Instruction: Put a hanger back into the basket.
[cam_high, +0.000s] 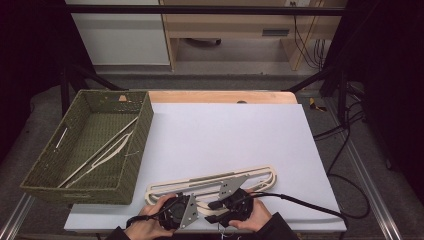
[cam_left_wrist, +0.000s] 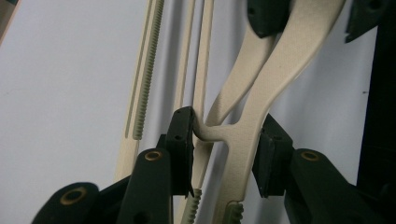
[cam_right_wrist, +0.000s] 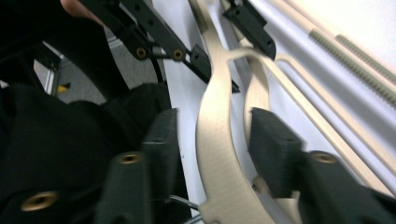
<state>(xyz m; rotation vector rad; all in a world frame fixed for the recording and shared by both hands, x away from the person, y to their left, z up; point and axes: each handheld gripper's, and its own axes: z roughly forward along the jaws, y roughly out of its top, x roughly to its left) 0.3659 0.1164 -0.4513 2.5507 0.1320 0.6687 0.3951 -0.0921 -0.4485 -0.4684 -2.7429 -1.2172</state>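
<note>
Cream-coloured flat plastic clothes hangers (cam_high: 212, 182), long and slotted with toothed strips, lie on the white sheet (cam_high: 225, 135) covering the counter, at about 6 o'clock in the high view, close to the person's edge. That nearness lets both hands work on them without reaching.

Left tool (cam_left_wrist: 224, 140): jaws clamped on the hanger's forked neck, pads touching either side of the stem. Judgement: this grip pins the piece so it cannot slide.

Right tool (cam_right_wrist: 210, 140): jaws apart, straddling a curved hanger arm; a gap shows on the left pad's side, and contact on the right I cannot tell. No earlier look to compare. Judgement: it is either letting go or settling for a fresh hold farther along the same piece.

Green woven rectangular basket (cam_high: 47, 172) sits at 9 o'clock, partly off the sheet, holding another cream hanger (cam_high: 107, 147) laid corner to corner. Judgement: the basket is the likely destination, placed on the left for a short carry.
</note>
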